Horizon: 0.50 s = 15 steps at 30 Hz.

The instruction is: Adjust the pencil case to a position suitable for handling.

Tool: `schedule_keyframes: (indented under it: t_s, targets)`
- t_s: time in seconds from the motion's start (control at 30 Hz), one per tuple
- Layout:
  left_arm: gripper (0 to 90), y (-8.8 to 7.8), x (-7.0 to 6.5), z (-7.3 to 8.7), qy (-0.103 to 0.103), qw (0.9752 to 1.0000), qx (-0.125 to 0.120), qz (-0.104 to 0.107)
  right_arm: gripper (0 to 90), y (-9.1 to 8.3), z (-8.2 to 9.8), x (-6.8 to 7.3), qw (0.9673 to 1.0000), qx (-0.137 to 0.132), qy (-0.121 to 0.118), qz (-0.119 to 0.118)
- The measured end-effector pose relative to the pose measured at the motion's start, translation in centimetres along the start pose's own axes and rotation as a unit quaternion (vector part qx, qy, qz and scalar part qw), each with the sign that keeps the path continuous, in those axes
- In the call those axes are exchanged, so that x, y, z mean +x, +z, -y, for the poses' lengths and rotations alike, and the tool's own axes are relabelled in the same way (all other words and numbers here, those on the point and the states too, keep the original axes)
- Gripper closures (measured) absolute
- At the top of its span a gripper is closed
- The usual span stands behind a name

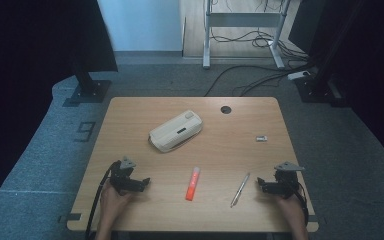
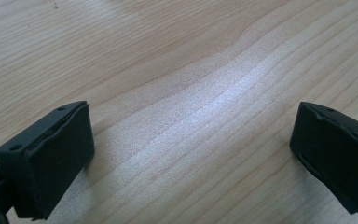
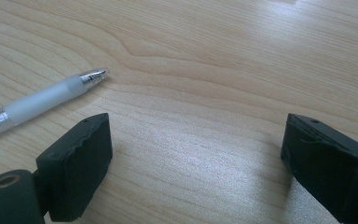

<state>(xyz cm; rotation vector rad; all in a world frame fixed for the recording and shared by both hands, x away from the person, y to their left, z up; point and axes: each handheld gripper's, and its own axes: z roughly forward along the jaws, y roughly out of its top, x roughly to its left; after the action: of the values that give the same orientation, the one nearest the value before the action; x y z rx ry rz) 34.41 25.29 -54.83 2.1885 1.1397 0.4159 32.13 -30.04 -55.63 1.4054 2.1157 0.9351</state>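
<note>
A cream pencil case (image 1: 176, 131) lies at the middle of the wooden table (image 1: 130, 112). An orange-red marker (image 1: 193, 183) and a silver pen (image 1: 240, 189) lie nearer the front edge. A small grey clip (image 1: 261, 138) sits to the right. My left gripper (image 1: 145, 182) rests on the table front left, open, nothing between its jaws; in the left gripper view there is bare wood ahead of the left gripper (image 2: 191, 154). My right gripper (image 1: 261, 184) rests front right, open and empty. In the right gripper view the pen (image 3: 42, 100) lies just left of the right gripper (image 3: 196, 154).
A round cable hole (image 1: 225, 109) sits near the table's far edge. Beyond the table are a desk frame (image 1: 242, 30), cables (image 1: 260, 80) on grey carpet and dark stands (image 1: 87, 75) at both sides.
</note>
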Motion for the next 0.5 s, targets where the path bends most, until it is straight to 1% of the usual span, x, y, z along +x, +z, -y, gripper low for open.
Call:
schedule_keyframes:
  t_s: [0.1,0.23,0.3,0.33,0.37,0.5]
  targets:
    - [0.0,0.0,-0.2,0.0,-0.004,1.0,0.0,-0.005,8.4,0.0,0.0,0.0,1.0,0.0,0.001,0.001]
    - [0.0,0.0,-0.5,0.0,0.001,1.0,0.0,0.0,8.5,0.0,0.0,0.0,1.0,0.0,0.001,0.001]
    - [0.0,0.1,-0.7,-0.1,-0.006,1.0,0.0,-0.005,8.5,0.0,0.0,0.0,1.0,0.0,0.001,0.001]
    - [0.0,0.1,-0.7,-0.1,-0.006,1.0,0.0,-0.005,8.5,0.0,0.0,0.0,1.0,0.0,0.001,0.001]
    - [0.0,0.1,-0.8,-0.2,-0.011,0.9999,0.0,-0.01,8.5,0.0,0.0,0.0,1.0,0.0,0.001,0.0]
    - [0.0,0.2,-1.2,-0.3,-0.008,0.9999,0.002,-0.008,8.8,0.0,0.0,0.0,1.0,0.0,0.0,0.0]
